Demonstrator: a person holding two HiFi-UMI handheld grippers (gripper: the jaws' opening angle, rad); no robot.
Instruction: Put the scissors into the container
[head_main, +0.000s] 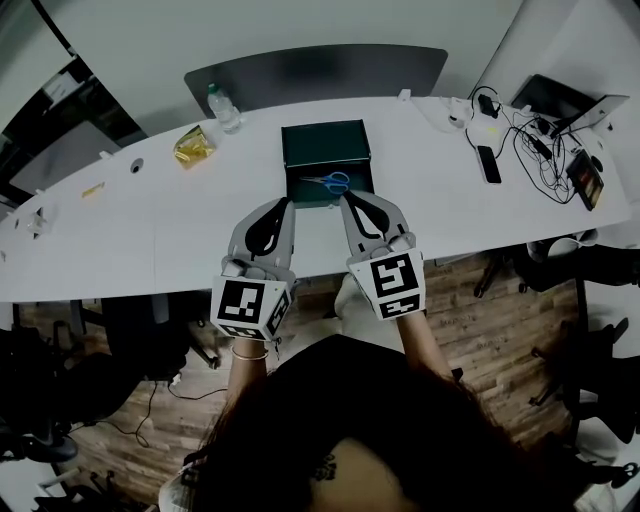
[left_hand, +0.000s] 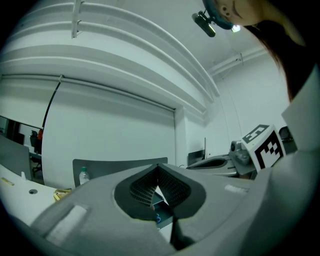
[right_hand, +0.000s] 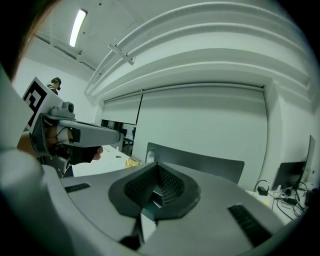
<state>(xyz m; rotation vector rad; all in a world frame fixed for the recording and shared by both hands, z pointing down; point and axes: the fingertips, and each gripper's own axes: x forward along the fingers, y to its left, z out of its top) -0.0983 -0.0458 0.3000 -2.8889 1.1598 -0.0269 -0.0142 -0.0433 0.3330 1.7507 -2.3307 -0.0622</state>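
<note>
White table (head_main: 120, 230) in the head view carries a bottle (head_main: 225, 108), a yellow packet (head_main: 193, 146), a phone (head_main: 489, 164) and cables (head_main: 540, 150), all well clear of the container (head_main: 326, 145); we see the scissors (head_main: 330, 182) lying inside it, just ahead of the left gripper (head_main: 285, 205) and right gripper (head_main: 347, 200). In the left gripper view we find the jaws closed tip to tip on nothing. In the right gripper view we find them closed and empty too.
</note>
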